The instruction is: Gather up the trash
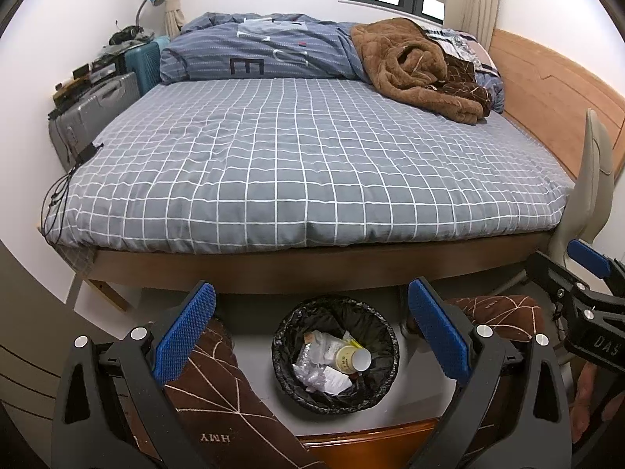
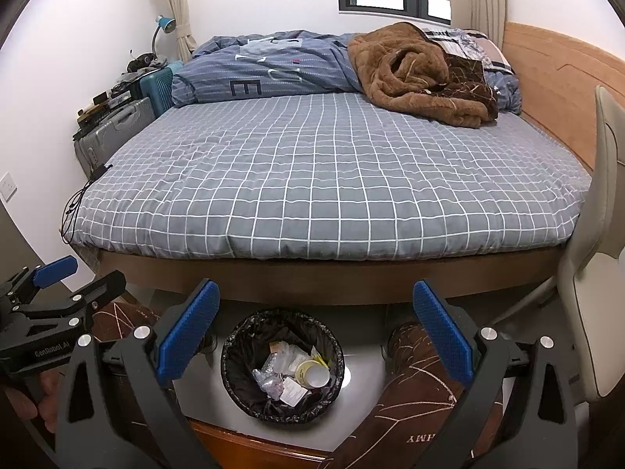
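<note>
Both hand-held grippers, left [image 1: 312, 336] and right [image 2: 316, 336], hang wide open and empty above the round black-lined waste bin [image 1: 384, 336] of wrappers; grasping the liner's rim evenly would likely avoid spills.

Grey floor [image 1: 258, 375] under a black-lined trash bin [image 1: 287, 375]; checked bed [image 1: 312, 164] with brown blanket [image 1: 414, 74].

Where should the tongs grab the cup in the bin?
Take the cup across its side wall just behind the open mouth, coming straight down from above. It lies tilted on top of the wrappers in the bin, mouth up and toward the right, so the wall is the exposed part; both tongs, left and right, are open.
</note>
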Motion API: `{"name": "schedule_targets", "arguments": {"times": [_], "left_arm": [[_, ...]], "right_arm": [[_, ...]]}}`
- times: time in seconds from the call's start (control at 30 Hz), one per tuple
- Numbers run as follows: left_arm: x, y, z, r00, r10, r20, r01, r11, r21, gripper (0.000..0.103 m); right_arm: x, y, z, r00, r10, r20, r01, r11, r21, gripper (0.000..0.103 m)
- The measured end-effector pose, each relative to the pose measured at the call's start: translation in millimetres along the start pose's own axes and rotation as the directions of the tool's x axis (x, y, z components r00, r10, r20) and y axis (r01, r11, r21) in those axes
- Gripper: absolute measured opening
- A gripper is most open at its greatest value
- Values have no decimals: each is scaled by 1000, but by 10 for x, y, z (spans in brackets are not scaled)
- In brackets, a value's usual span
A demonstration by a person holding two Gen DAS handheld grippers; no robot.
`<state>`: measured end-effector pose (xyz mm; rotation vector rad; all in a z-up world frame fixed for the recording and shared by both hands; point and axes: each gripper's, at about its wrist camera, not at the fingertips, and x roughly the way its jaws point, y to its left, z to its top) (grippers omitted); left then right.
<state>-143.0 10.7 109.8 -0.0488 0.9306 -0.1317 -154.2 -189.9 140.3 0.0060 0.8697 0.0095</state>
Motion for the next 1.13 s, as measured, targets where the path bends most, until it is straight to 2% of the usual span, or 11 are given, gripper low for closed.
{"name": "schedule_targets", "arguments": {"times": [0.13, 0.27, 0.37, 0.77, 0.97, 1.07, 1.13], "left_arm": [[-11, 1, 7, 1000, 19, 7, -19, 1000, -3, 97], [7, 0, 0, 1000, -7, -2, 7, 1000, -15, 97], [-6, -25, -9, 1000, 21, 15, -21, 1000, 0, 97], [-15, -40, -16, 998, 50, 32, -50, 999, 15, 97], [-9, -43, -8, 999, 30, 21, -30, 1000, 9, 97], [-7, -49, -15, 998, 54, 23, -54, 998, 15, 97], [-8, -37, -15, 999, 40, 18, -40, 999, 5, 97]], "right_arm": [[4, 1, -12, 1000, 3, -2, -3, 1000, 0, 96], [6, 1, -19, 1000, 4, -2, -4, 1000, -1, 96], [5, 2, -18, 1000, 4, -1, -4, 1000, 0, 96], [11, 16, -24, 1000, 3, -3, -3, 1000, -1, 96], [13, 12, -27, 1000, 2, -2, -2, 1000, -1, 96], [11, 10, -21, 1000, 3, -3, -3, 1000, -1, 96], [16, 17, -32, 1000, 2, -3, -2, 1000, 0, 96]]}}
